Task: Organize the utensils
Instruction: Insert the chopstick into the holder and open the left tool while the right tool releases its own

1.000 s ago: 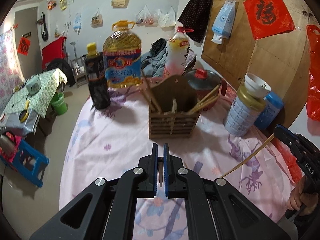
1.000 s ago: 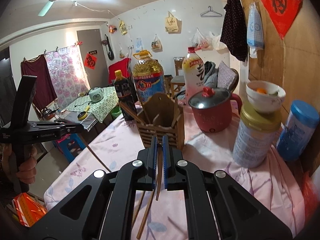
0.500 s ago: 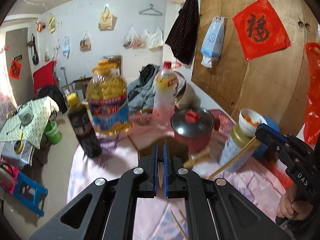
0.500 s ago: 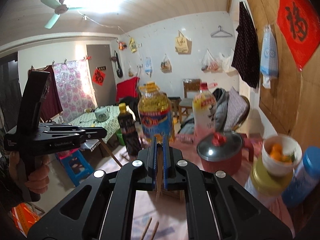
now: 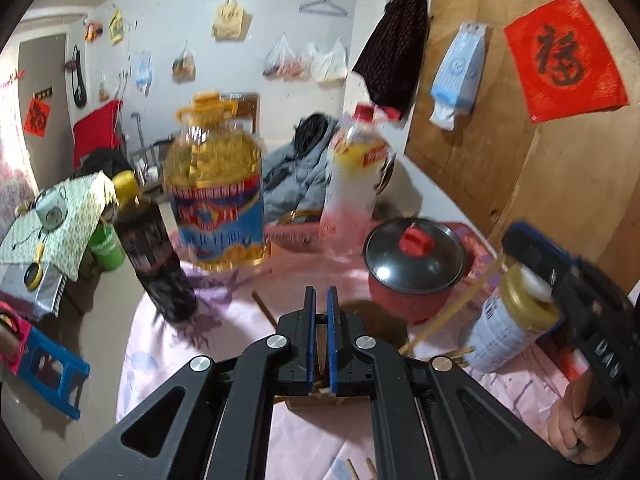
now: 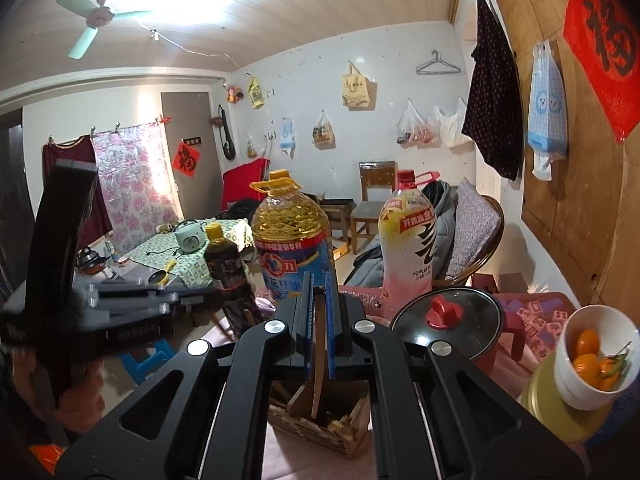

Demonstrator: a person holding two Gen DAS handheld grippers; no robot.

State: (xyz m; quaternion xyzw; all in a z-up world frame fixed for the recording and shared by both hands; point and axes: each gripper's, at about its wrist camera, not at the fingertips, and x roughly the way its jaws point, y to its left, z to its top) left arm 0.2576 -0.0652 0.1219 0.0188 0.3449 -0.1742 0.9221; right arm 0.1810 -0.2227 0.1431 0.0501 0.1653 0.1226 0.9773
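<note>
Clamping chopstick (image 6: 319, 344), right hand-held gripper (image 6: 319, 280)

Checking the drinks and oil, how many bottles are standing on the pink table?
3: the dark bottle at left, the big yellow oil bottle beside it, the red-capped drink bottle behind the red pot. Others may be hidden.

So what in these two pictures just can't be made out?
- Wooden utensil holder: the right wrist view shows only part, behind the right gripper; the left wrist view hides nearly all of it under the left gripper.
- Oil jug label: motion-blurred in the left wrist view.
- Chopstick lower end: lost inside the holder.
- Left hand: blurred at the frame edge.
</note>
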